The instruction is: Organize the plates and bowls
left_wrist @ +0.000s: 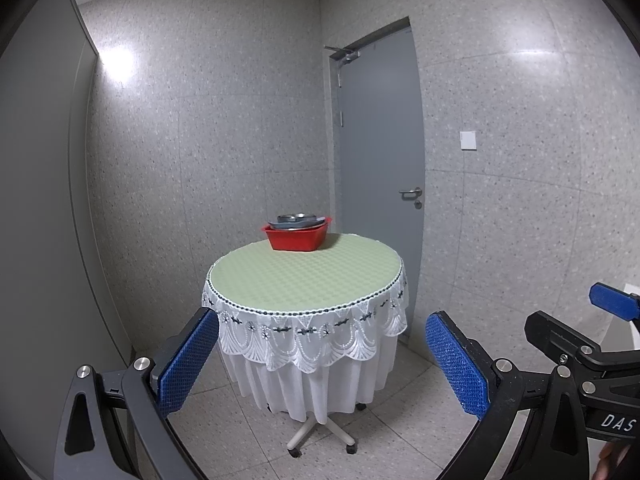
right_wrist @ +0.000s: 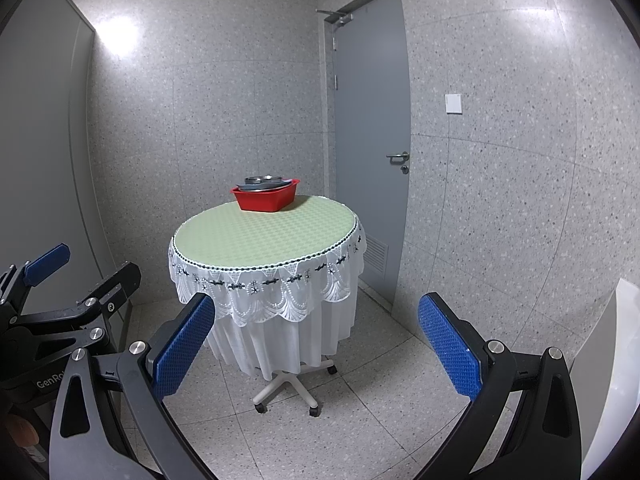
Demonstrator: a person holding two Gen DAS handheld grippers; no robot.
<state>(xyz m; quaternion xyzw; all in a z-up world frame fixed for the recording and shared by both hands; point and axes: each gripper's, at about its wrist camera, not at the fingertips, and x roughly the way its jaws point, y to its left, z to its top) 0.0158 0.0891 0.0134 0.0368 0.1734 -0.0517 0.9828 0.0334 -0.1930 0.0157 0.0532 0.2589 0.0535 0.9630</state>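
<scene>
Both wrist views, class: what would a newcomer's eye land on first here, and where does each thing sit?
First, the red basin holding stacked grey metal dishes, at the far edge of the round table, whose green top has a white lace skirt. Next, the blue-padded left tongs and right tongs, both open in the foreground, short of the table. Behind stands a closed grey door.

Red basin [left_wrist: 298, 236]; pale green checked tabletop [left_wrist: 304, 276]; white lace skirt [left_wrist: 308, 344], black floral trim; grey speckled walls [left_wrist: 240, 120]; blue textured gripper pads [left_wrist: 188, 364].
</scene>
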